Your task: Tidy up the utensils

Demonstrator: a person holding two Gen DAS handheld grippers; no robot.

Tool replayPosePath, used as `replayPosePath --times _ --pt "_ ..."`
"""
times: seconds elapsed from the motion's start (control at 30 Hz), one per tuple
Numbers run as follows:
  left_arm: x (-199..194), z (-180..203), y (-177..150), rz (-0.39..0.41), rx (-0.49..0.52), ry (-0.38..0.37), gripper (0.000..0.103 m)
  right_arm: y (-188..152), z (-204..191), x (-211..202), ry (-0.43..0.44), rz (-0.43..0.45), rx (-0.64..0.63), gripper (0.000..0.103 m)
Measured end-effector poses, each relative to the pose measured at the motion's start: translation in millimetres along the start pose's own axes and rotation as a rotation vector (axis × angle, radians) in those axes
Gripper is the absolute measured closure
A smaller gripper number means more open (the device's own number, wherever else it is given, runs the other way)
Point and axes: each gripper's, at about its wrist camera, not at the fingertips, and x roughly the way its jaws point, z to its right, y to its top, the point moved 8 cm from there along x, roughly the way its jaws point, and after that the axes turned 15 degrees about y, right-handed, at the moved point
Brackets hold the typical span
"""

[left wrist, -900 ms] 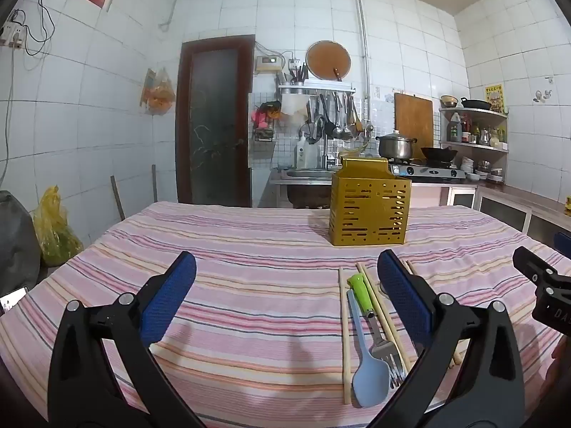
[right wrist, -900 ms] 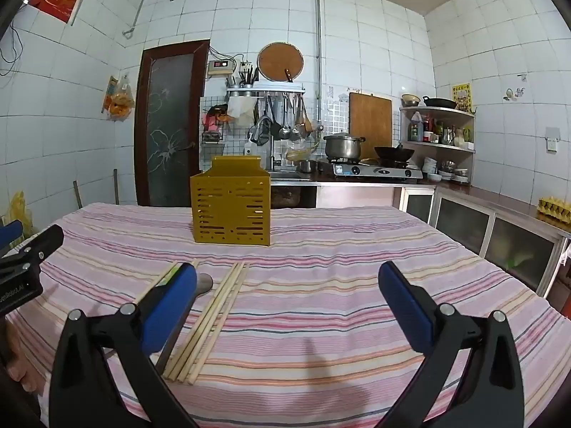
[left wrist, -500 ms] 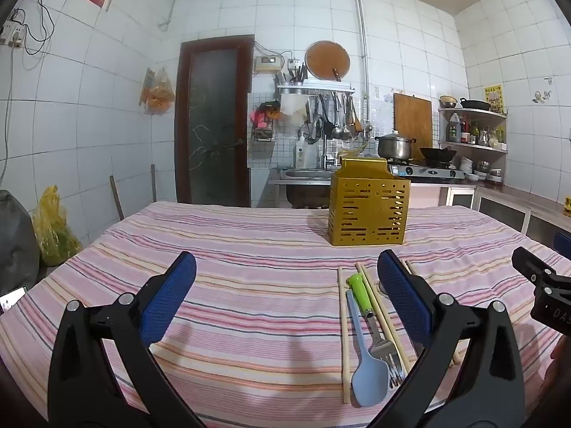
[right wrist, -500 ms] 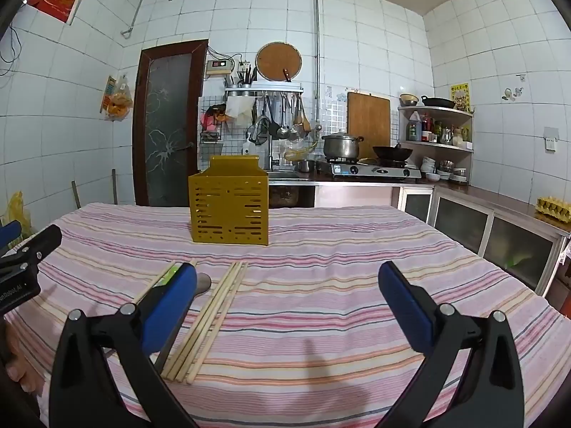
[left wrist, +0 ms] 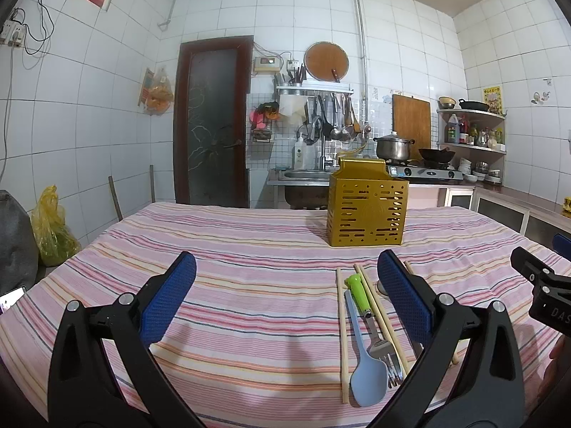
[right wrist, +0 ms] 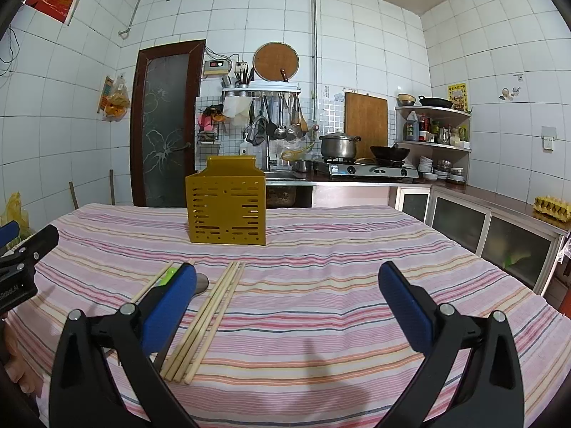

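On striped cloth, yellow slotted caddy [left wrist: 367, 210], chopsticks [right wrist: 205, 321], blue spoon [left wrist: 365, 371]

The right claw [right wrist: 287, 278] hangs just above the bench [right wrist: 321, 285], its two blue pads [right wrist: 405, 303] spread wide with nothing between them but striped cloth. Further back on the bench stands a yellow slotted utensil holder [right wrist: 226, 210], upright. Between it and the claw, a bunch of wooden chopsticks [right wrist: 210, 317] lies side by side, running from near the holder toward the bench's near edge. Just left of them, partly hidden behind the claw's left pad, are another chopstick [right wrist: 153, 281], a green handle [right wrist: 170, 274] and the rounded end of a metal utensil [right wrist: 202, 281]. At the far left edge, the tip of the left claw [right wrist: 25, 249] shows above the cloth.
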Motion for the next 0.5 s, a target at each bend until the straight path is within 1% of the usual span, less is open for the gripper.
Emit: replayPosePath --times 0.5 --pt "-1.5 4.8 -4.0 0.005 -0.004 0.000 0.005 2.0 4.4 -7.1 -0.007 0.007 -0.002 0.004"
